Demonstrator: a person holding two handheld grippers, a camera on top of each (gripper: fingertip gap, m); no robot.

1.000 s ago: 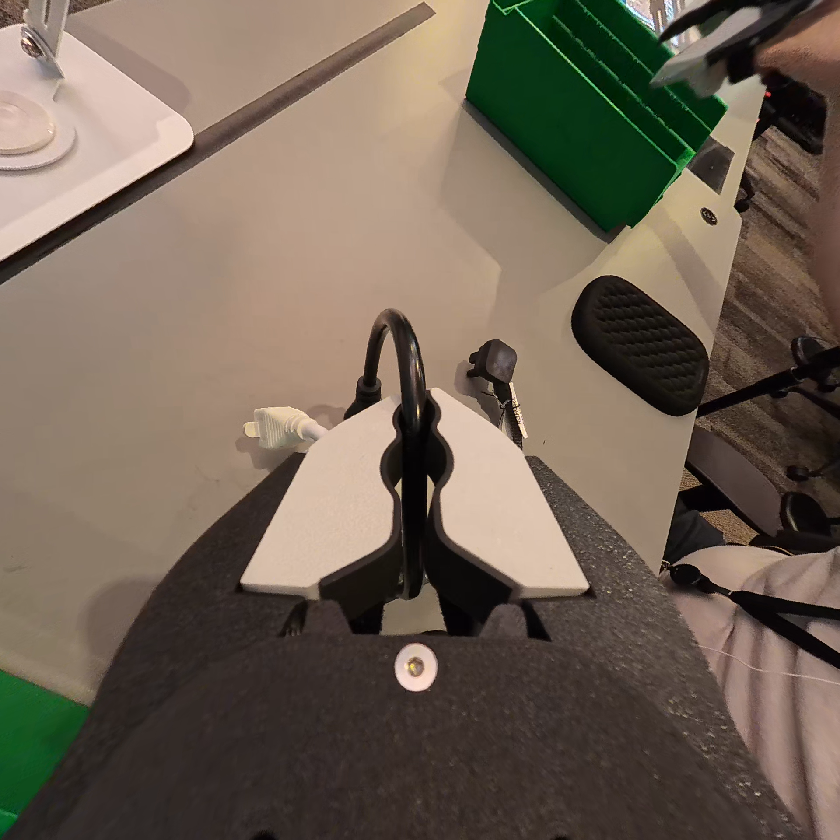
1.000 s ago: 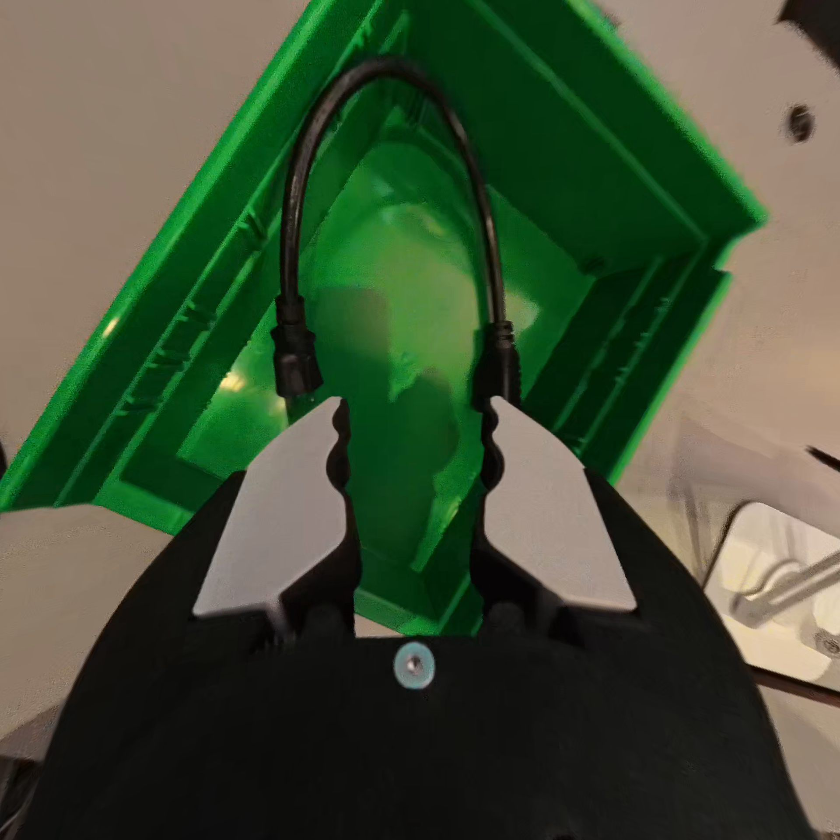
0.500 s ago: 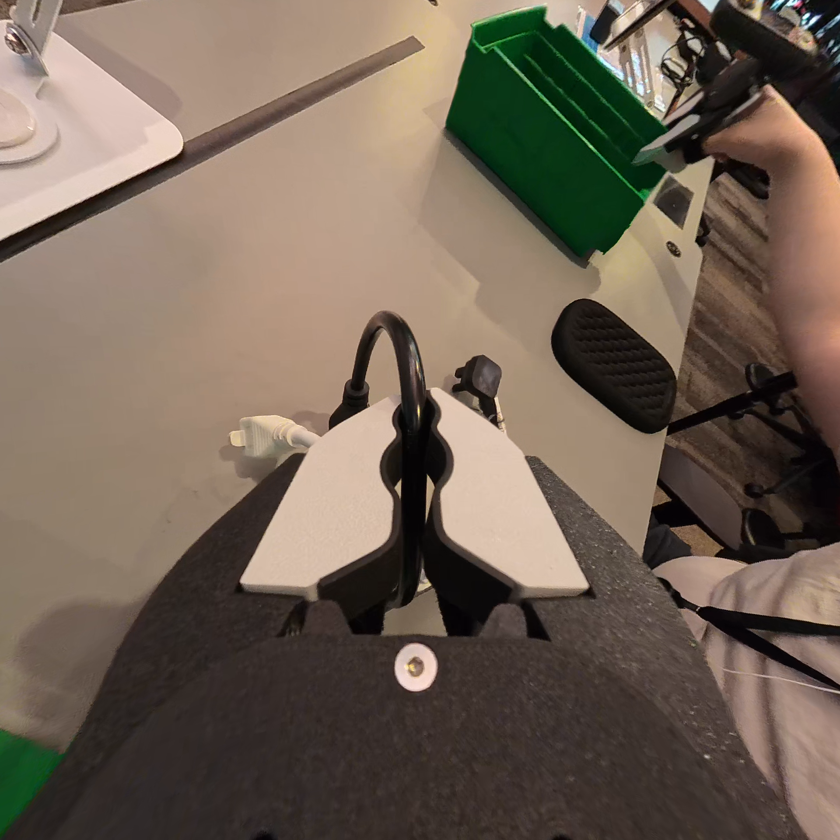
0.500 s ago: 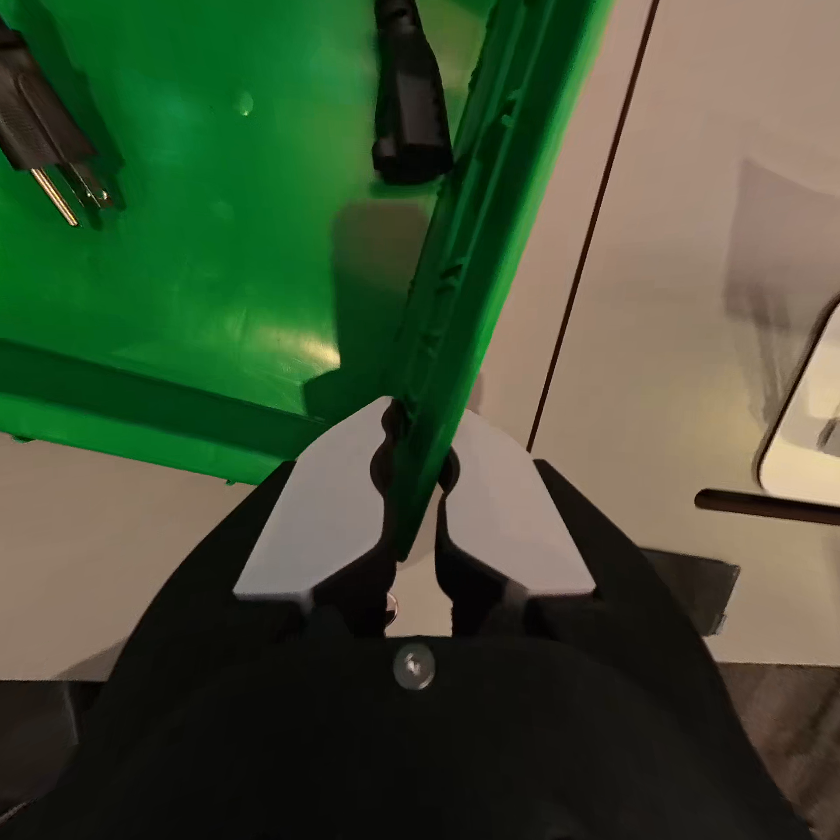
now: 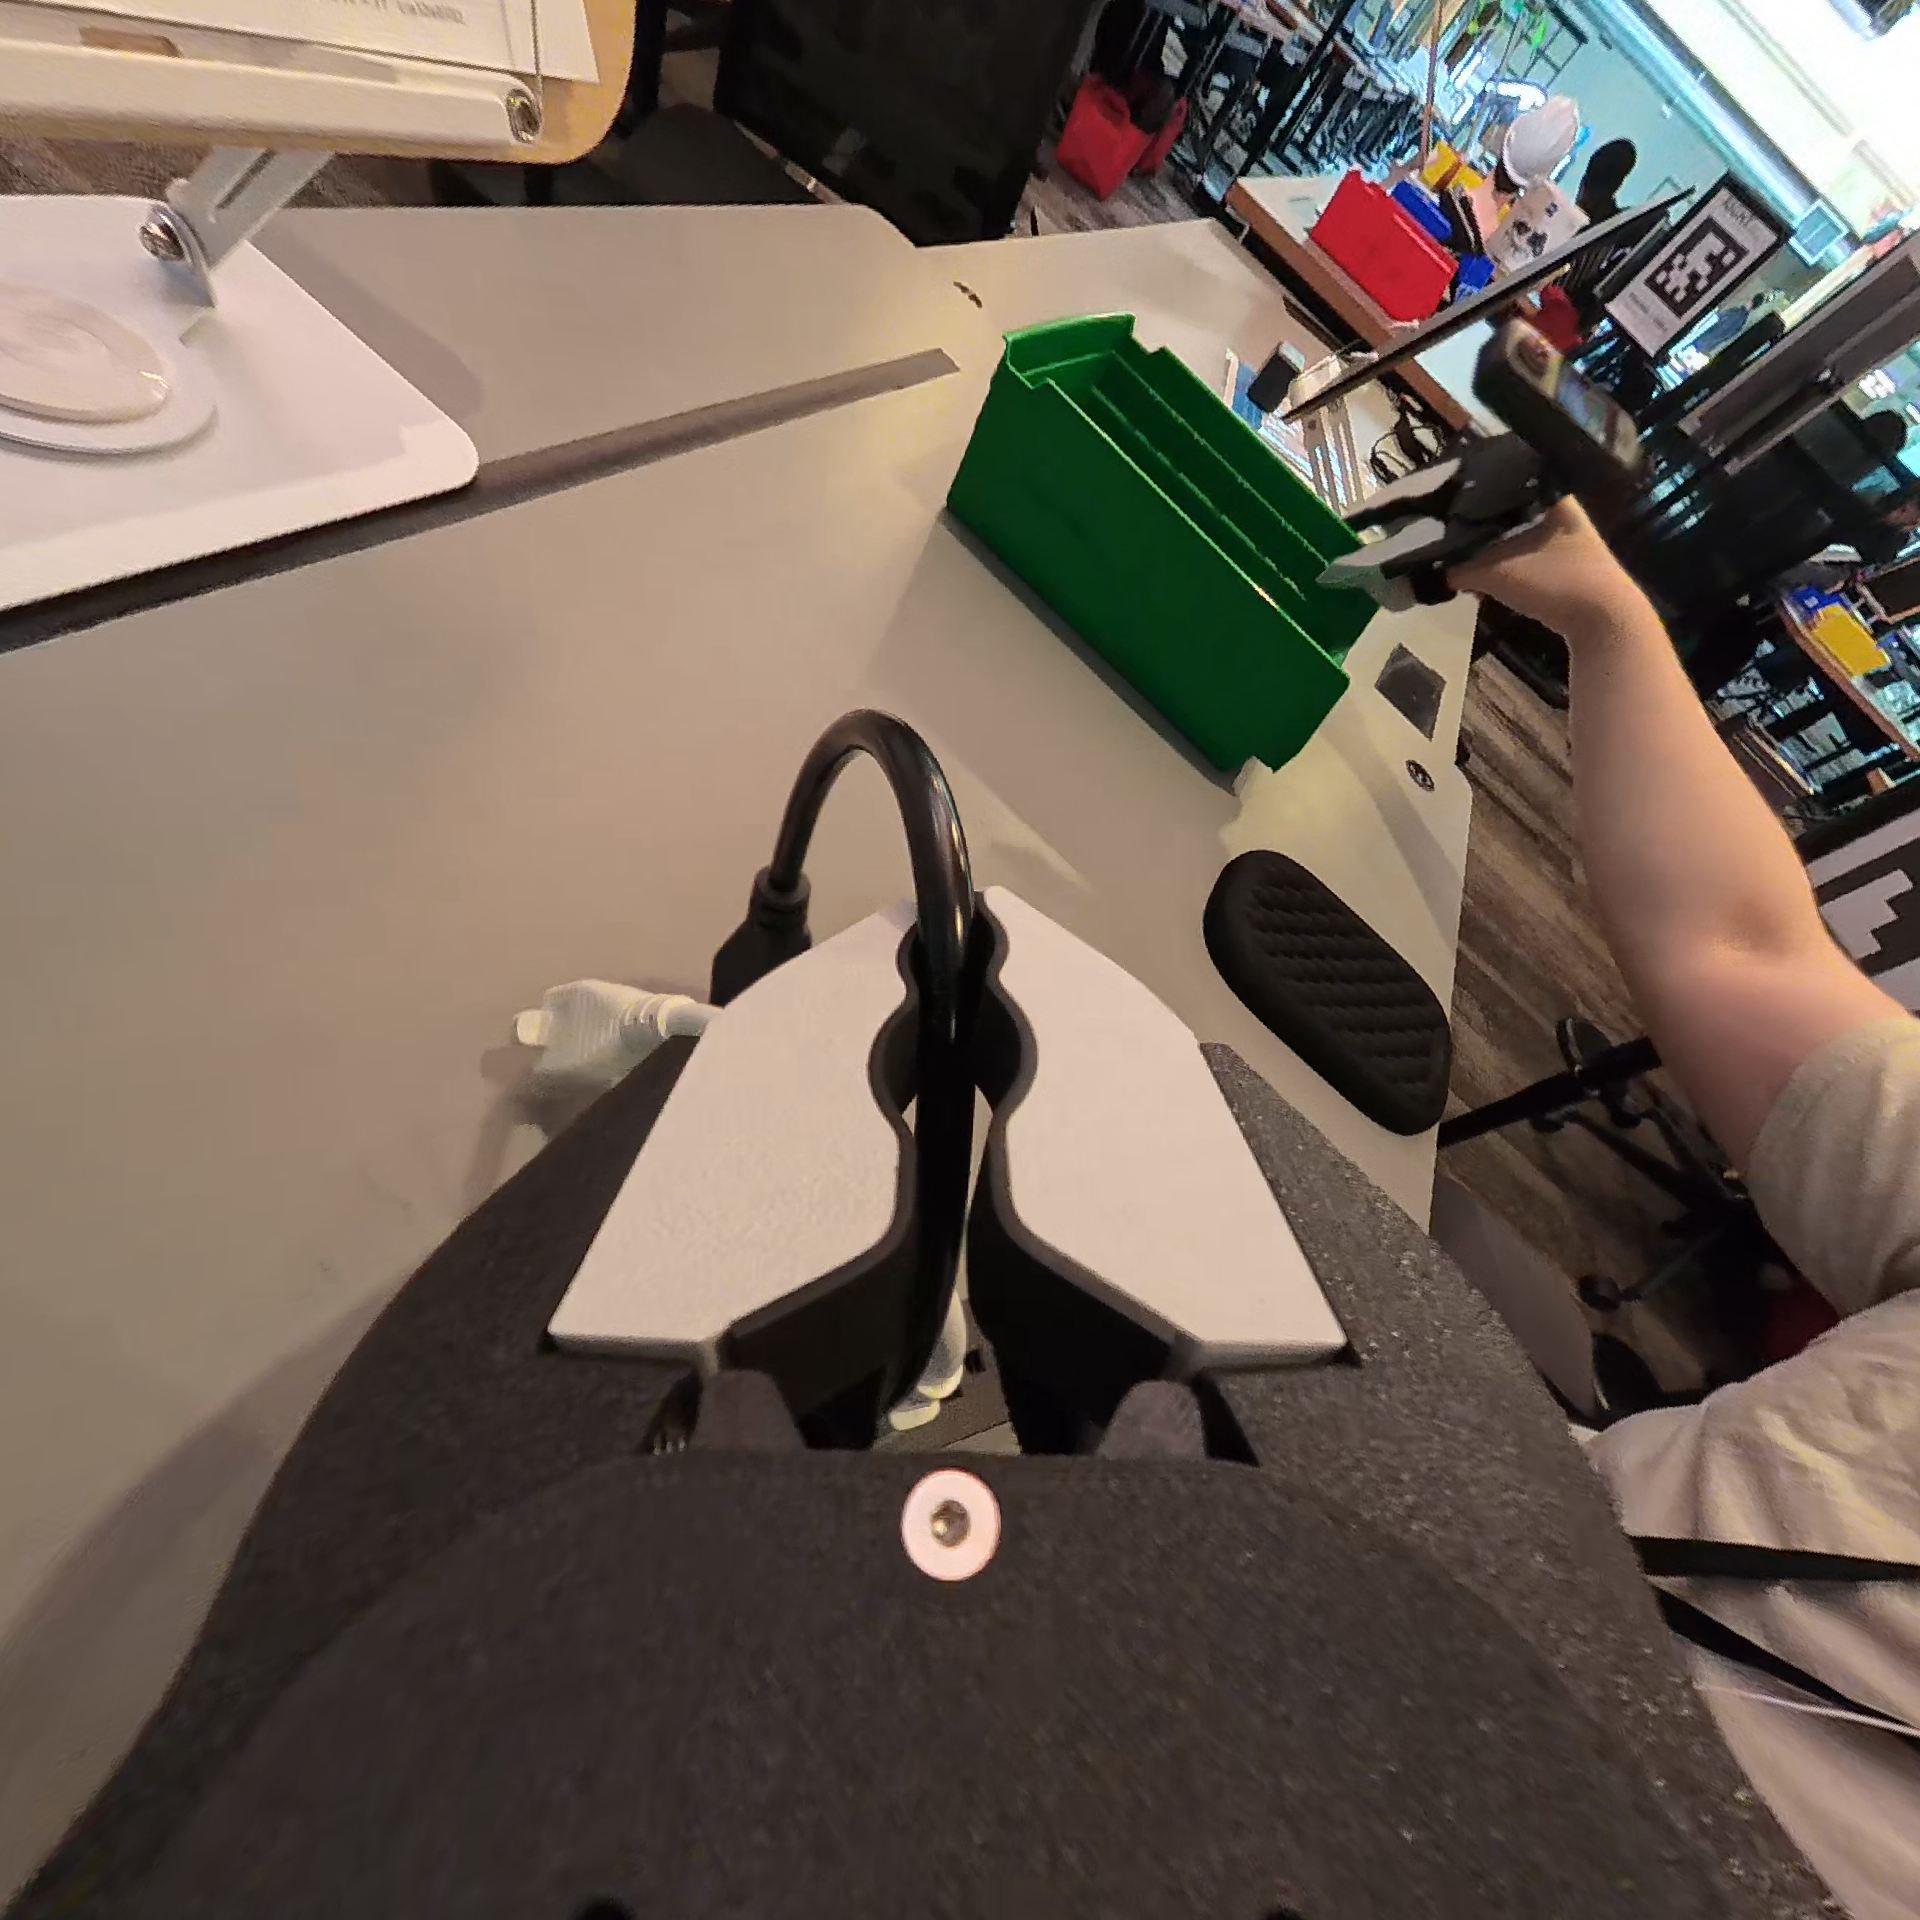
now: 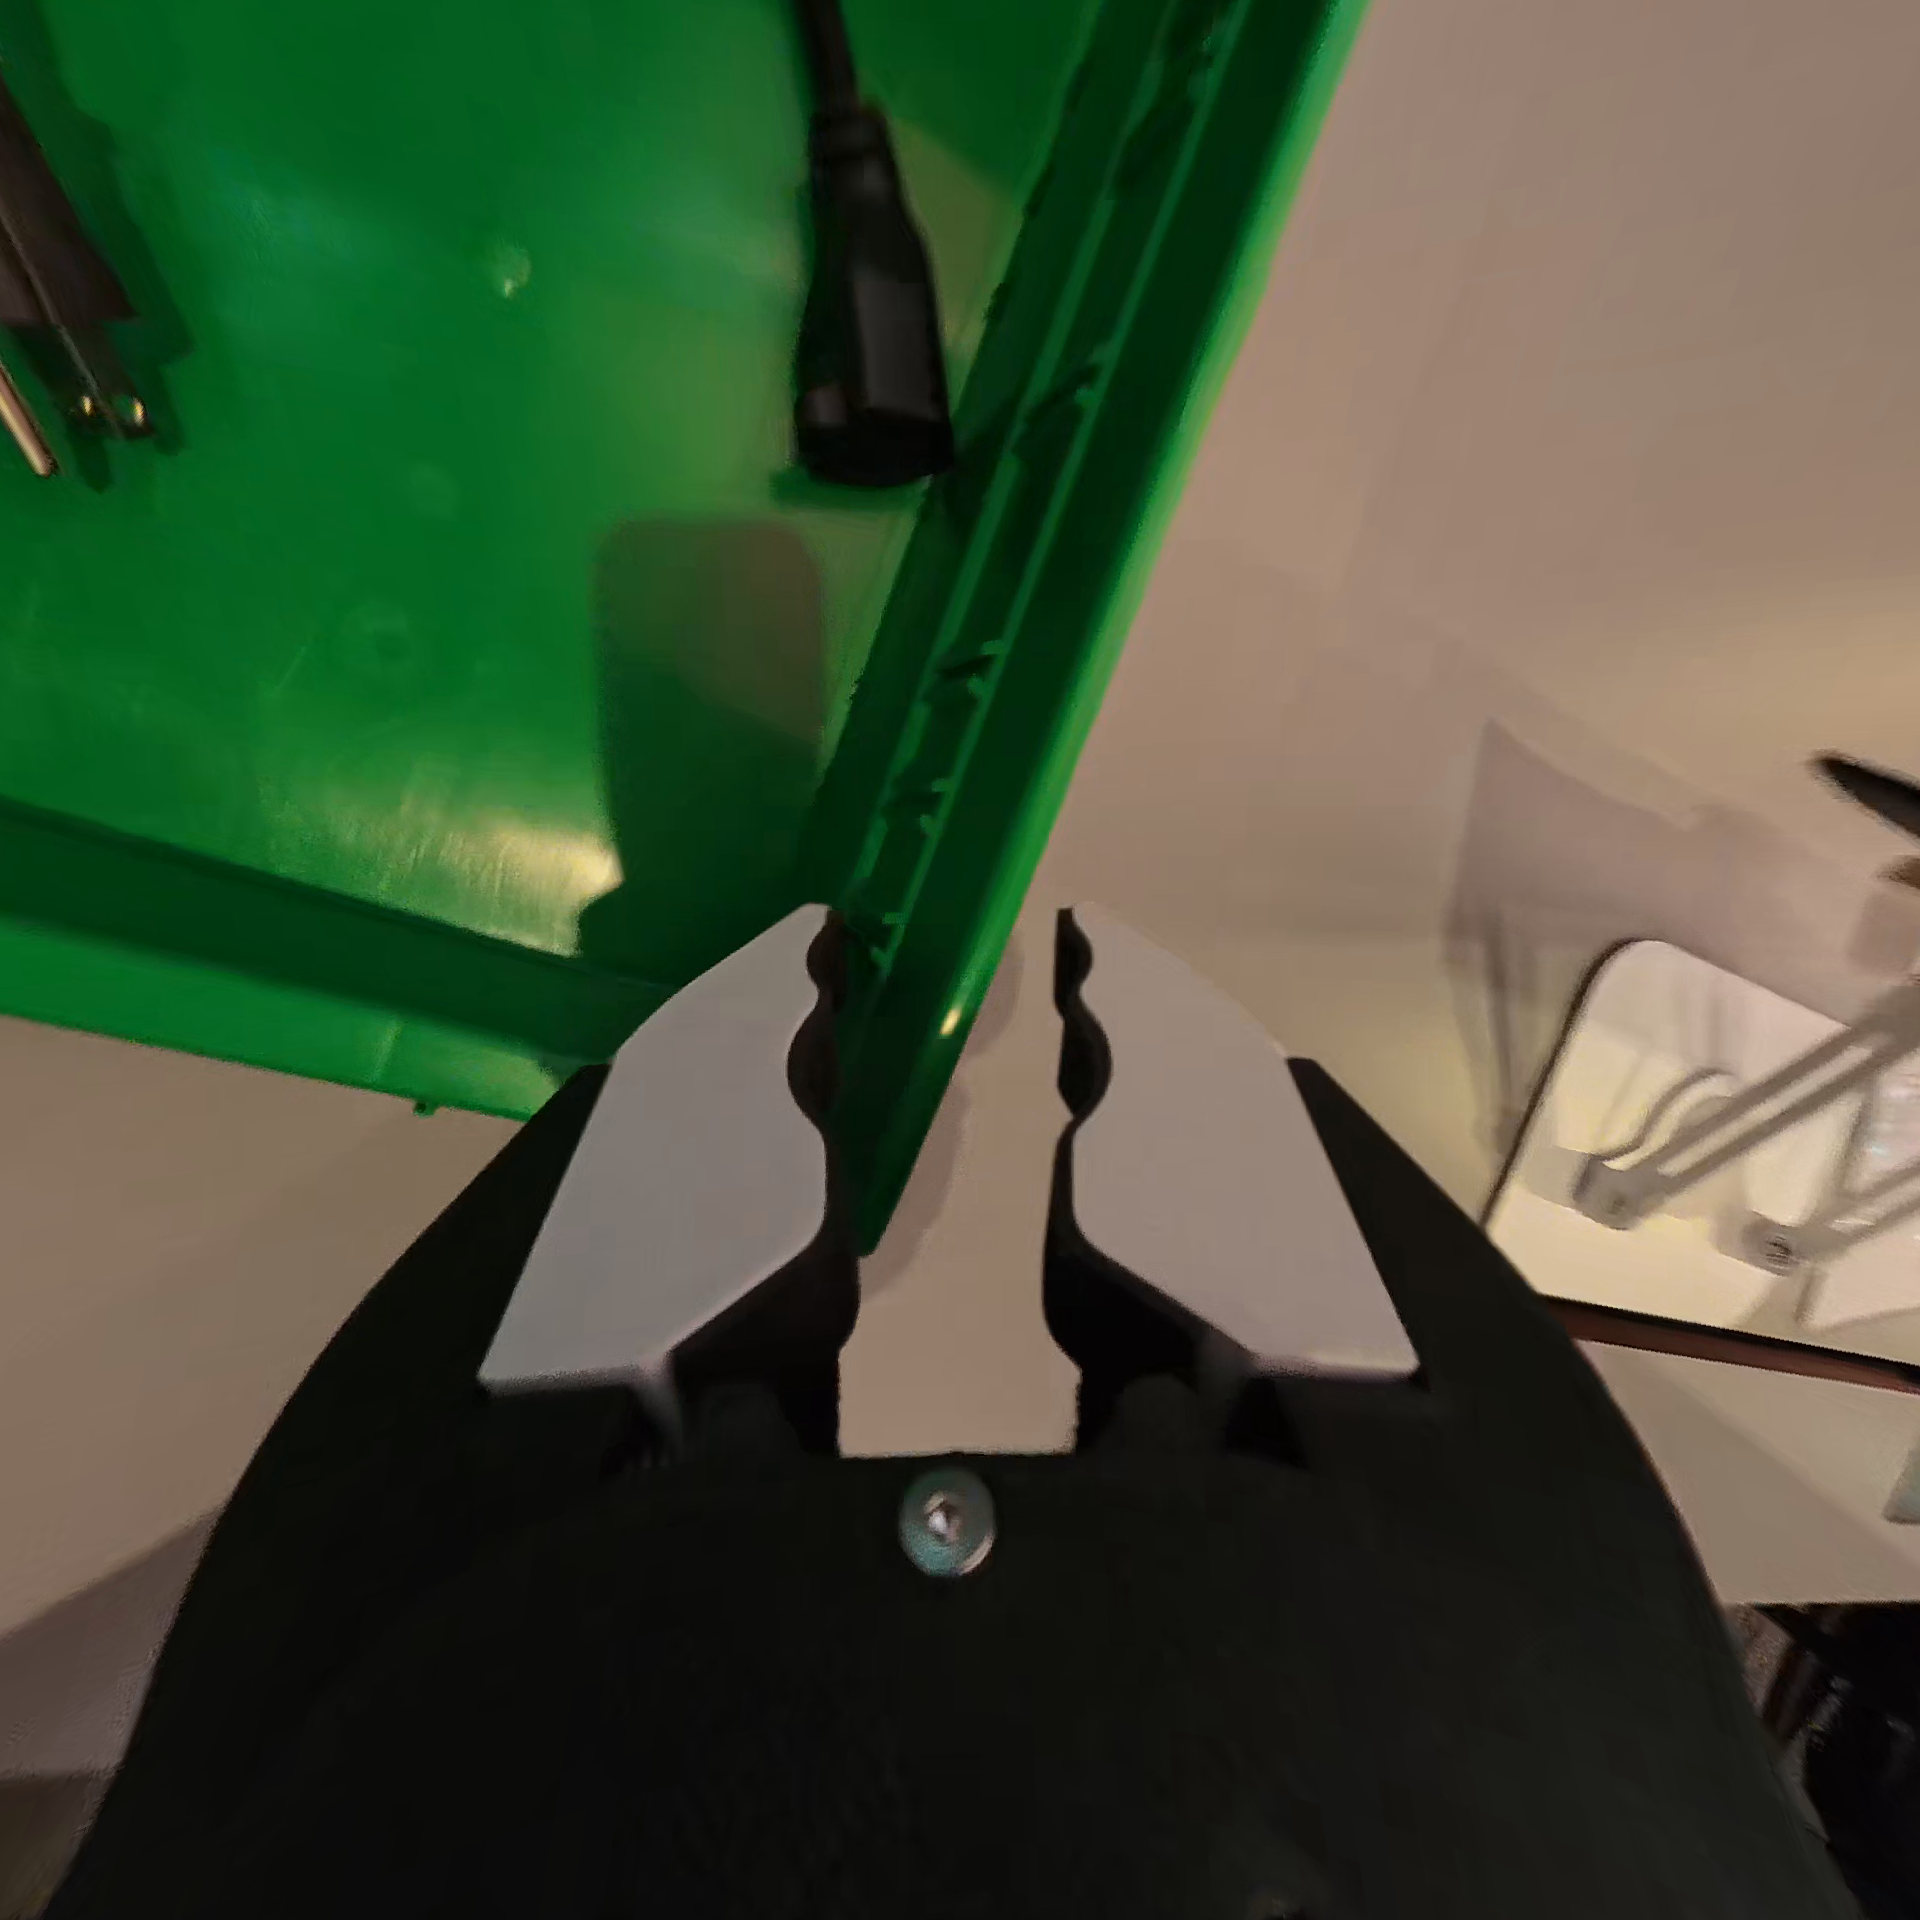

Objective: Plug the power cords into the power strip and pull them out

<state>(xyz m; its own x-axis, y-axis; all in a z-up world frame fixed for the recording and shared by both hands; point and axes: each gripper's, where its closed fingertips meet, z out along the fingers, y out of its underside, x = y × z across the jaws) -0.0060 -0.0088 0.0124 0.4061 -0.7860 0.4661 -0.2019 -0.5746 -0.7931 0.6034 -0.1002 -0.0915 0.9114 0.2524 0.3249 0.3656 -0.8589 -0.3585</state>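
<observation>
My left gripper (image 5: 945,920) is shut on a black power cord (image 5: 883,748), which loops up and forward over the grey table (image 5: 520,727). The cord's black connector (image 5: 774,925) hangs beside the left finger. A white plug (image 5: 582,1039) lies on the table just left of it. My right gripper (image 6: 940,935) is open, with its jaws either side of the wall of a green bin (image 6: 1049,582). A second black cord's connector (image 6: 873,374) and its pronged plug (image 6: 52,343) lie in the bin. The right gripper also shows in the left wrist view (image 5: 1392,540), at the bin's (image 5: 1143,551) near corner.
A black mesh pad (image 5: 1330,997) lies by the table's right edge. A white stand base (image 5: 208,447) sits at the far left and shows in the right wrist view (image 6: 1662,1195). A person's arm (image 5: 1683,831) reaches in from the right. Tip to tip, the grippers are about 65 cm apart.
My right gripper closed on the bin wall half a second ago and has now opened around it. My left gripper still holds the black cord, and its view has tilted upward.
</observation>
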